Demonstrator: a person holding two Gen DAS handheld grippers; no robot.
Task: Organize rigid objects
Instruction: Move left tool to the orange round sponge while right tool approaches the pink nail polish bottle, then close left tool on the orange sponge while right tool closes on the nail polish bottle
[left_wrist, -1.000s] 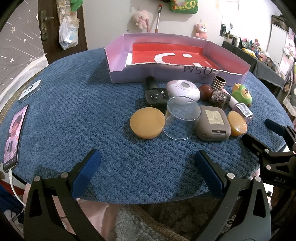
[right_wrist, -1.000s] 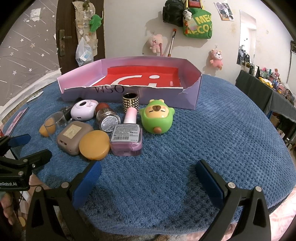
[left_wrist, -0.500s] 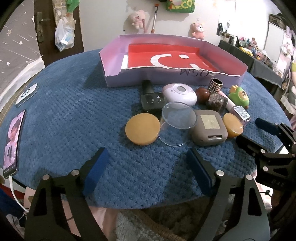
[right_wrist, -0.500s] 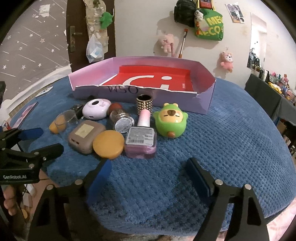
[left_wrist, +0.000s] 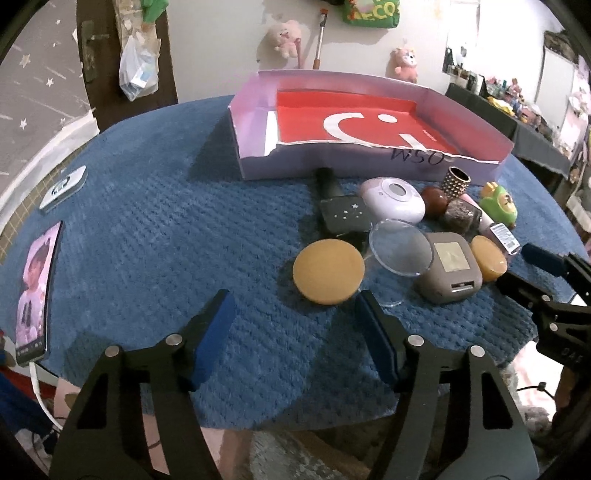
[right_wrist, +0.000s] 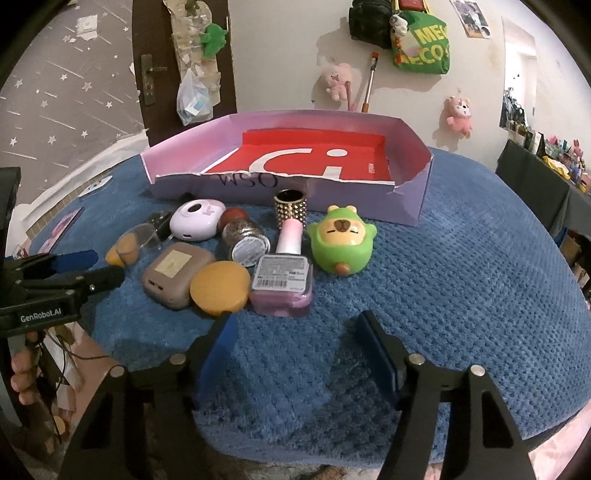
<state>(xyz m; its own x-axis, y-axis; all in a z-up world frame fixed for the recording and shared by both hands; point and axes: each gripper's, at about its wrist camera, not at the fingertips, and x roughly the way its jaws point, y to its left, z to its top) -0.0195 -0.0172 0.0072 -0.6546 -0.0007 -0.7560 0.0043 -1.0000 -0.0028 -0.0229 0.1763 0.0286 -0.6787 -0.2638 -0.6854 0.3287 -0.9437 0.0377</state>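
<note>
A heap of small rigid things lies on the blue cloth in front of a lilac box (left_wrist: 369, 162) with a red floor. It includes an orange disc (left_wrist: 328, 271), a clear lid (left_wrist: 400, 245), a taupe case (left_wrist: 450, 271), a white oval device (left_wrist: 393, 199) and a green toy (right_wrist: 341, 240). My left gripper (left_wrist: 293, 301) hovers just short of the orange disc, jaws closing with nothing between them. My right gripper (right_wrist: 296, 319) hangs before a purple barcoded case (right_wrist: 282, 288), jaws closing too, only cloth between them.
A phone (left_wrist: 35, 291) and a white card (left_wrist: 62, 188) lie at the cloth's left edge. The round table's rim runs close under both grippers. A hand (right_wrist: 22, 373) holds the left gripper's handle. Bare cloth lies right of the green toy.
Both pairs of jaws have narrowed from wide open to about half. The left gripper has edged closer to the orange disc. The right gripper has tilted slightly.
</note>
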